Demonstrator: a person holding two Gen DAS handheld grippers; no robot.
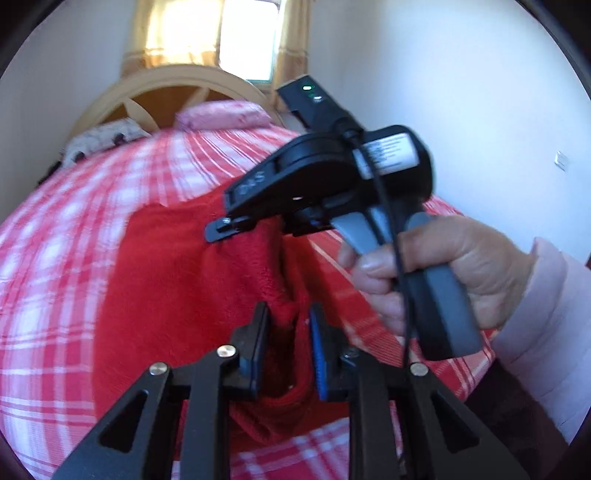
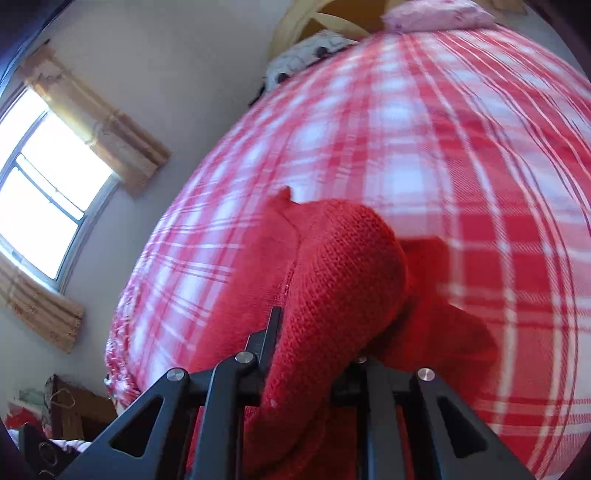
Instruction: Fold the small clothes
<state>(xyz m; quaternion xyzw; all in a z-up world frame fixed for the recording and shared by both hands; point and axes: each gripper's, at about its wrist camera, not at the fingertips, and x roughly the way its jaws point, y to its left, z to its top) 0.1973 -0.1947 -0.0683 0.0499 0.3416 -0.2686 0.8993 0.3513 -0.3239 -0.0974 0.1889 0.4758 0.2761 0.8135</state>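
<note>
Looking along the left claw (image 1: 288, 343), the left wrist view shows its two pads drawn close with a fold of the red knitted garment (image 1: 166, 266) pinched between them, the black pad on the left and the blue-faced pad on the right both pressed against the cloth. The garment lies spread over a bed (image 1: 55, 258) covered in a red and white checked sheet, and a ridge of the knit rises from the bed toward the right claw (image 1: 255, 225), which hangs above and beyond the left one. That claw's tips are narrowed on the top edge of the same ridge. A hand (image 1: 436, 273) in a pale pink sleeve (image 1: 546, 317) squeezes its grey trigger. A pink pillow (image 1: 221, 114) and a patterned one (image 1: 99, 140) sit by the cream headboard (image 1: 166, 81), under a curtained window (image 1: 243, 33).

From the right wrist view, the red garment (image 2: 343, 266) bulges up between the right claw's (image 2: 314, 354) arms, hiding the right pad; the left finger (image 2: 273, 332) lies tight against the knit, gripping it. The checked bed (image 2: 461, 147) fills the background, blurred, with a window (image 2: 48, 184) on the left wall.
</note>
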